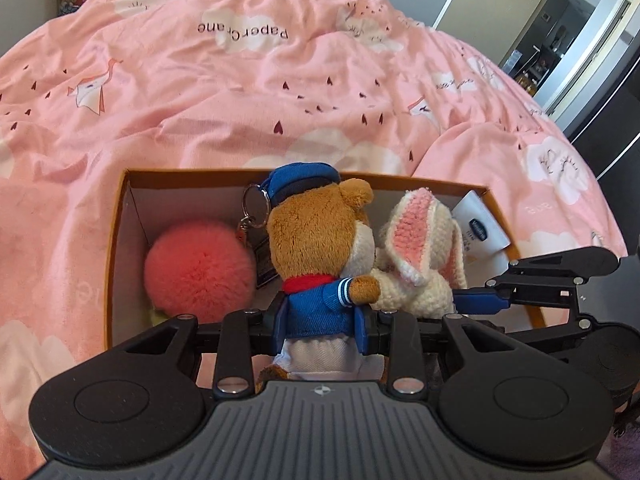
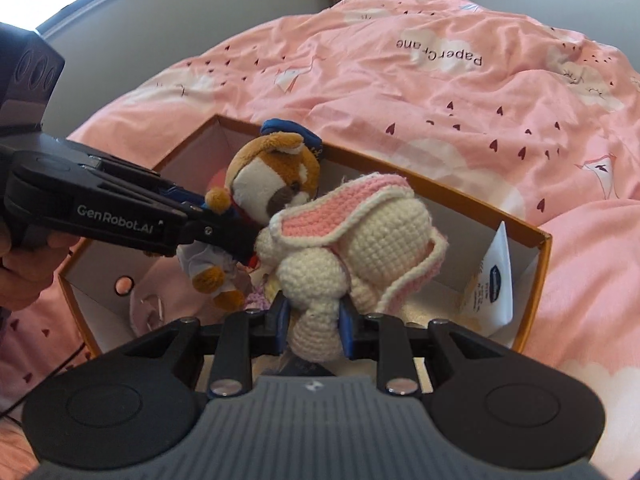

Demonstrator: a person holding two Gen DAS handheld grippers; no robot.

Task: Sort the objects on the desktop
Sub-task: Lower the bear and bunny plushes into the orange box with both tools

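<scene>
My left gripper (image 1: 320,326) is shut on a brown plush bear (image 1: 312,236) in a blue sailor suit and cap, held over an orange-rimmed cardboard box (image 1: 116,216). My right gripper (image 2: 314,326) is shut on a cream crocheted bunny (image 2: 360,236) with pink ears, held over the same box (image 2: 536,268) right beside the bear (image 2: 276,176). The bunny (image 1: 420,248) touches the bear's arm. The right gripper (image 1: 476,302) shows in the left wrist view; the left gripper (image 2: 240,236) shows in the right wrist view.
In the box lie a pink fluffy pompom (image 1: 200,268) with a key ring (image 1: 256,204) and a white tube (image 2: 494,280), also seen in the left wrist view (image 1: 480,226). The box sits on a pink printed duvet (image 1: 280,80). A doorway (image 1: 580,32) is far right.
</scene>
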